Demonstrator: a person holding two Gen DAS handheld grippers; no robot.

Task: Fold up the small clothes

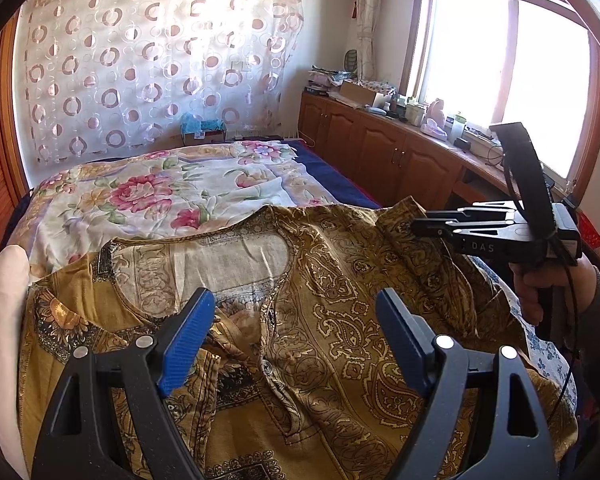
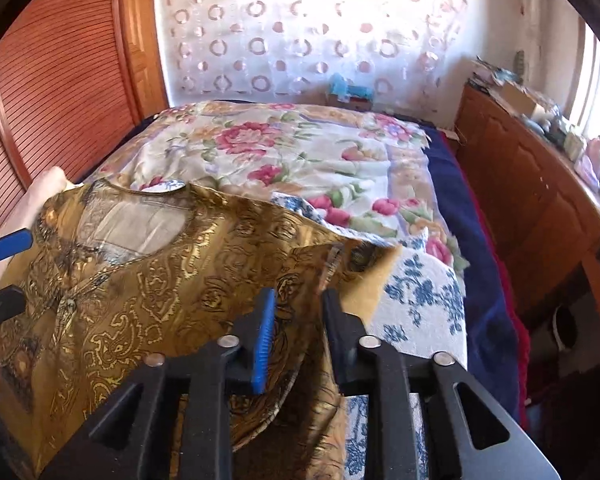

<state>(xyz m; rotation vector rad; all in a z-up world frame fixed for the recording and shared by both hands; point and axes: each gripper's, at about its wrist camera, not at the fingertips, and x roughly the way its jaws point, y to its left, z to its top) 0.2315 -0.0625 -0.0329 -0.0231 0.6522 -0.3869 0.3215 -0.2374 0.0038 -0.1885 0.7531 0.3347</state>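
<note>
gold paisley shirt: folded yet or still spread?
Mostly spread: the gold paisley shirt lies front up, neckline and button placket exposed. Only its sleeve on the right-tongs side is turned over.

Place: a bedroom in a lived-in home.
Bed [image 1: 148, 196]: it is taking up most of the room, and a flowered cover with pink blooms is lying across it over a dark blue blanket [image 2: 472, 240].
Curtain [image 1: 160, 60]: a sheer one with a ring pattern is hanging over the far wall, and light is glowing through it.
Window [image 1: 508, 64]: daylight is pouring in through a wooden frame.
Cabinets [image 1: 380, 148]: low wooden ones are running under the window, and boxes, jars and household clutter are crowding their top.
Wardrobe [image 2: 60, 80]: a slatted wooden door is standing beside the bed.
</note>
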